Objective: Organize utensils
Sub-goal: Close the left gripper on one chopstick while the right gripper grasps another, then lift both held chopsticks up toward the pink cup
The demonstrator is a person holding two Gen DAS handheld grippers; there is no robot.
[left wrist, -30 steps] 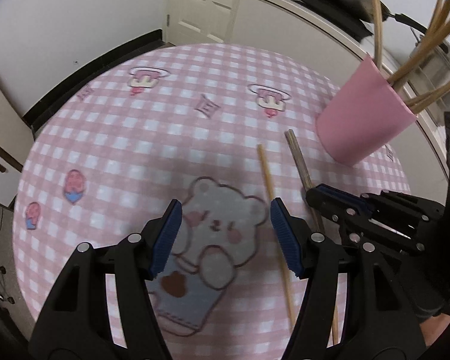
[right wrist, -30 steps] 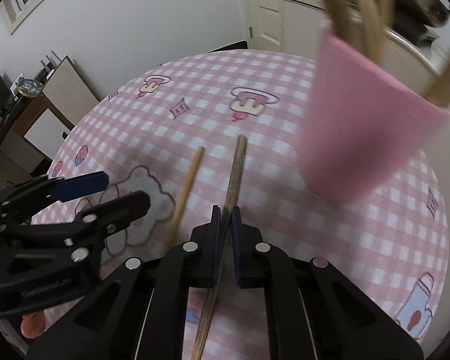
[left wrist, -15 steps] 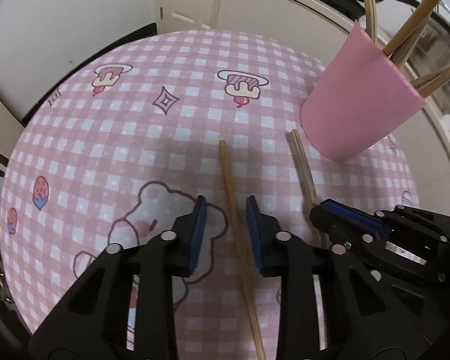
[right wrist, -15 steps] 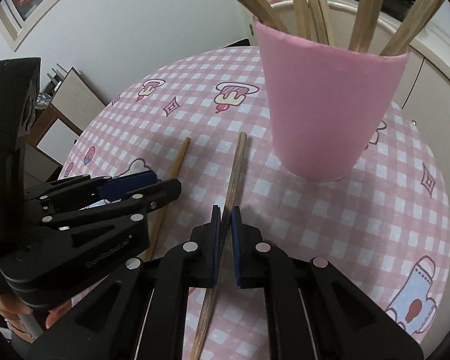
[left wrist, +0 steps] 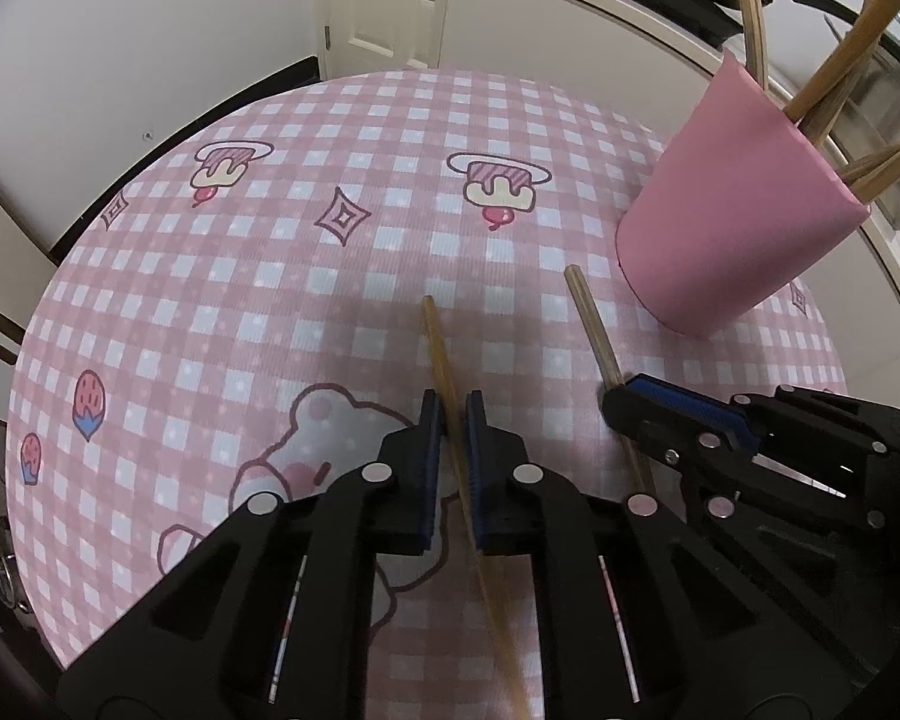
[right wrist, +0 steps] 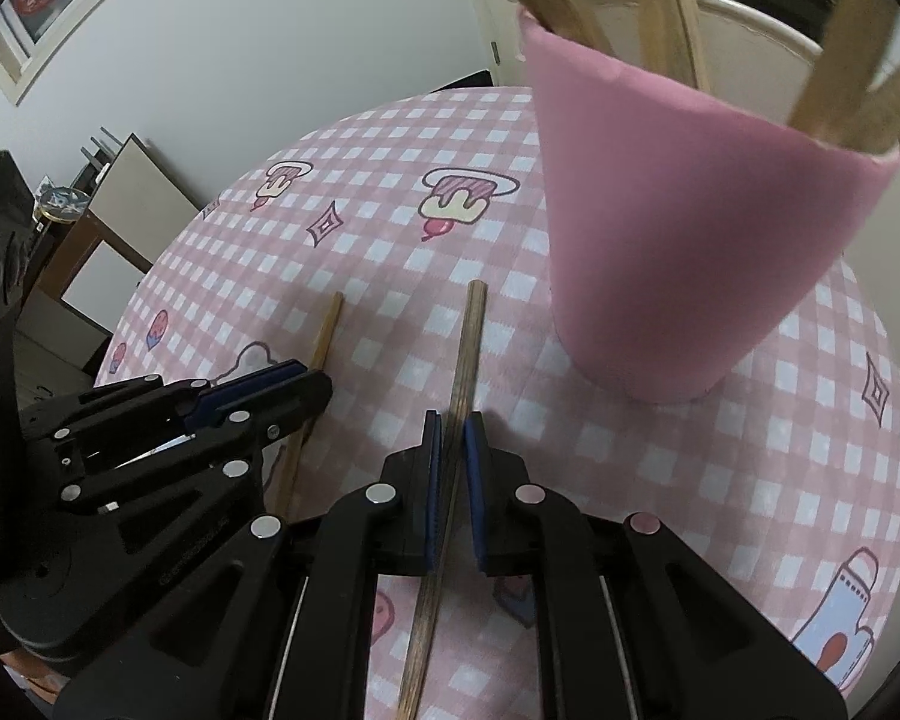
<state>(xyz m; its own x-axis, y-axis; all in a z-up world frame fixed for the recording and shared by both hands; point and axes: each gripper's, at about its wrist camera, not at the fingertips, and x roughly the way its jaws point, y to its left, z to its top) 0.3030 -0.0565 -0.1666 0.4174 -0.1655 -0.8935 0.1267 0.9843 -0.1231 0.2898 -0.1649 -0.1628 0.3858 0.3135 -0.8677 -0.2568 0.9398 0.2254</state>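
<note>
In the left wrist view, the left tongs (left wrist: 450,414) are sitting at 6 o'clock, squeezed together on a light stick (left wrist: 444,360). The stick is running between the blue pads (left wrist: 431,420) and pointing up toward 12 o'clock, with its far end lying over the pink checked cloth (left wrist: 270,276) on the round worktop (left wrist: 60,396). The right tongs (left wrist: 621,396) are coming in from 3 o'clock. They are pressed together on a darker stick (left wrist: 591,324), which is lying beside the light one and a little apart from it. A pink cup (left wrist: 732,222) is standing at 2 o'clock, close to the tip of the darker stick. More wooden sticks (left wrist: 834,72) are poking out of the cup. A bear drawing (left wrist: 330,432) is showing on the cloth under the left tongs. A white door (left wrist: 384,6) is standing at 12 o'clock.

In the right wrist view, the right tongs (right wrist: 450,420) are sitting at 6 o'clock, clamped tight on the darker stick (right wrist: 471,330). The stick is pointing toward 12 o'clock, and its tip is ending next to the pink cup (right wrist: 678,210), which is filling the space at 1 o'clock. The wooden sticks (right wrist: 666,6) are leaning out of the cup's top. The left tongs (right wrist: 306,381) are reaching in from 9 o'clock, closed on the light stick (right wrist: 329,324), which is lying on the cloth (right wrist: 750,468) at 10 o'clock of the right tongs.
</note>
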